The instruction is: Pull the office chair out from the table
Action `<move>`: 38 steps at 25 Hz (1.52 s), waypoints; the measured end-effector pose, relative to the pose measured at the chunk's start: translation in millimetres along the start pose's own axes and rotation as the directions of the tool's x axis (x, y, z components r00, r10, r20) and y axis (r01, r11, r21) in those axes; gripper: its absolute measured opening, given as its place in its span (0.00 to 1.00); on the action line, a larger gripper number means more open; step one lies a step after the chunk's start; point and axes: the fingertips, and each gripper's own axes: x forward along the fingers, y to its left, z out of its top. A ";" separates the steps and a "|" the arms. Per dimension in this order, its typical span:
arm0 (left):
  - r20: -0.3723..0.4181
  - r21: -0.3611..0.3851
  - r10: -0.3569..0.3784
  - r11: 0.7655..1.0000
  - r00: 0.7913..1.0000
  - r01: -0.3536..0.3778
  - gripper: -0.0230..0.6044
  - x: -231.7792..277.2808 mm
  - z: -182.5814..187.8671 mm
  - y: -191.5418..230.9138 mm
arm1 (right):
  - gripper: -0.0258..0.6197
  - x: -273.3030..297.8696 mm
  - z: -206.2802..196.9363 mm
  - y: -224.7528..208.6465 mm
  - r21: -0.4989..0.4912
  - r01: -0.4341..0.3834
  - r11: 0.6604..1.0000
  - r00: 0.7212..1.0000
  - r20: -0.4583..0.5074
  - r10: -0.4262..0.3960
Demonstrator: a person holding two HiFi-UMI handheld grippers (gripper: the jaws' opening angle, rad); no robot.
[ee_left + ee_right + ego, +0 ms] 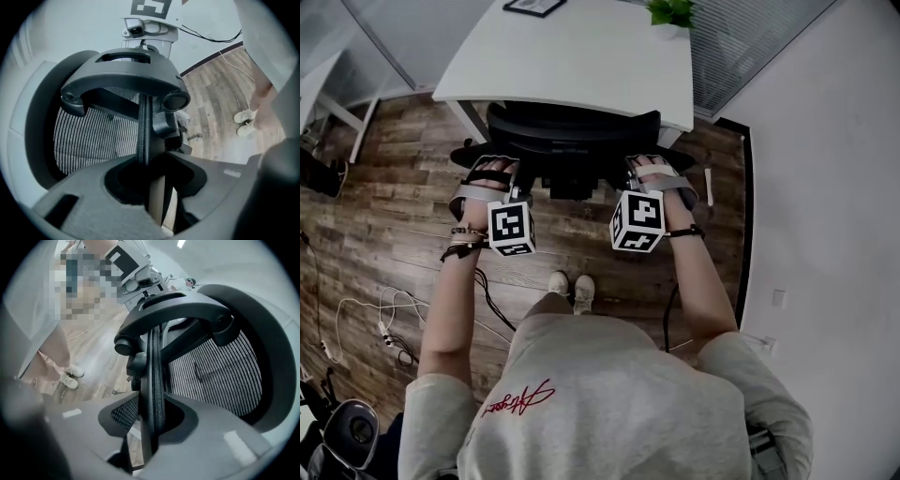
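Left gripper [149,180] and right gripper [150,423] jaws tight on office chair [572,131] back rim; chair at table [581,56] edge

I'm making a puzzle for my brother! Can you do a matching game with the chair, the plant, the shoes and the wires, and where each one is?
1 office chair
2 plant
3 shoes
4 wires

A on the corner of the table
B loose on the floor, at the left
C pushed in under the table's edge
D white, worn on feet

Pairs: 1-C, 2-A, 3-D, 4-B
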 end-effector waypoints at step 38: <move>0.062 0.043 0.079 0.996 0.995 -0.081 0.23 -88.0 -3.3 -79.5 | 0.22 -60.1 54.8 97.4 0.067 -0.046 0.997 0.998 -0.030 0.048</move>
